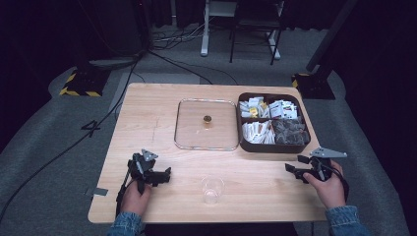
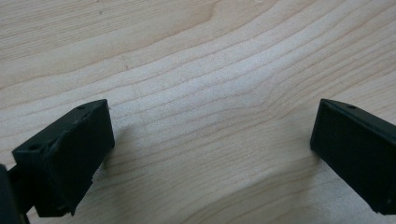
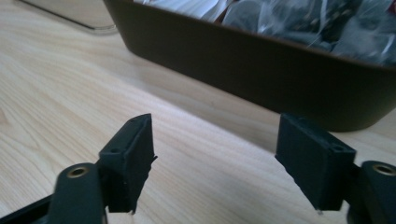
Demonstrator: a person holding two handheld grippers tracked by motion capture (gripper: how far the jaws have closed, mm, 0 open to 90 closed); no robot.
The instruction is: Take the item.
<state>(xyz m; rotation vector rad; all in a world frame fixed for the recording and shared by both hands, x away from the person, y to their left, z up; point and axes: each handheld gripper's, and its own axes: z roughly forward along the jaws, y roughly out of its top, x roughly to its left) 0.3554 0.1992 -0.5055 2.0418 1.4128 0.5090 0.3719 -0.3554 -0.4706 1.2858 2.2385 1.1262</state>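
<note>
Two grippers rest low over the wooden counter [image 1: 162,110], each in one hand of the person, and both are released with nothing between the jaws. The clear plastic cup [image 1: 212,189] stands upright on the counter between them, nearer to the left gripper [image 1: 164,175], just beyond its jaw tips toward the right side, and well apart from the right gripper [image 1: 295,164]. The cup looks empty, but it is small in the high view, so I cannot be sure.

In the left gripper view the left gripper [image 2: 212,144] has its jaws wide apart, with bare wood grain of the counter between and ahead of them.

In the right gripper view the right gripper [image 3: 215,161] also has its jaws apart over the wood. Directly ahead of this gripper, near but not touching, is the dark brown box [image 3: 261,60], with clear wrapped packets showing over its rim. In the high view the box [image 1: 243,142] has four compartments: white sachets in three of them, and dark wrapped pieces in the one closest to the right gripper.

Just beside the box, on the side toward the left gripper, lies a clear square lid [image 1: 187,142] flat on the counter, with a small brown knob [image 1: 207,119] at its middle. Its edge seems to touch the box wall.

Behind the counter, grey floor with black cables [image 1: 74,142] and the legs of a white stand [image 1: 205,34] are visible.
</note>
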